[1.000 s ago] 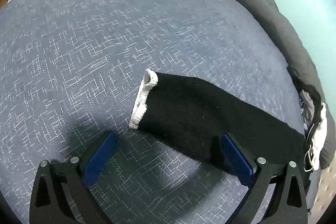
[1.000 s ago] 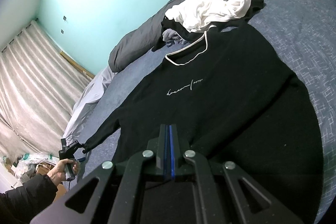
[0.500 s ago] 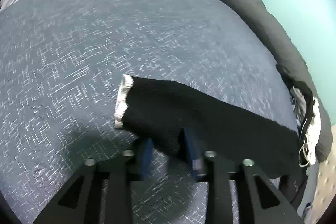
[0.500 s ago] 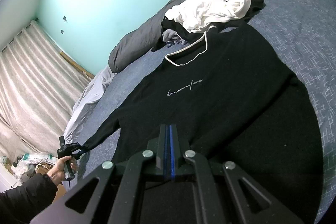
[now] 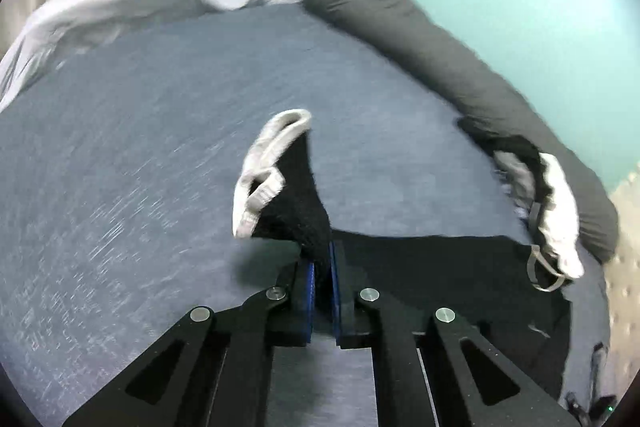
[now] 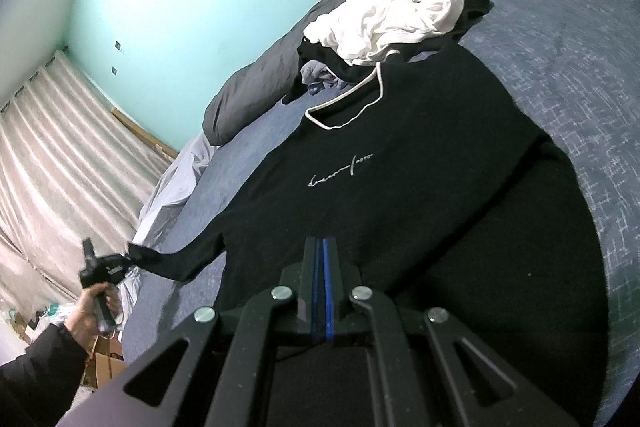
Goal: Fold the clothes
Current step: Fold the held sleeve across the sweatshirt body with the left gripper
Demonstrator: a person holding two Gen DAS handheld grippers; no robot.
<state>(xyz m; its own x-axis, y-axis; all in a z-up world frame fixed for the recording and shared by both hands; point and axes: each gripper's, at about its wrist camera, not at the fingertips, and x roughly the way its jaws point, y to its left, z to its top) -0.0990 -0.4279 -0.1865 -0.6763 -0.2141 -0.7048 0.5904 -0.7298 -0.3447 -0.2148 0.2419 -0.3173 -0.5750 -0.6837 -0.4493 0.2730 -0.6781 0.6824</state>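
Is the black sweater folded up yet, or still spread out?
Still spread out. The black sweater lies flat on the bed, its chest writing showing. Only one sleeve is lifted, pinched in the left tongs.

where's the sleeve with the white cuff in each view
Left wrist: centre of the picture, the sleeve lifted off the bed, pinched in the left gripper.
Right wrist: far left, the sleeve stretched out to the left gripper; cuff not discernible.
Shared landmark: the white garment by the grey bolster.
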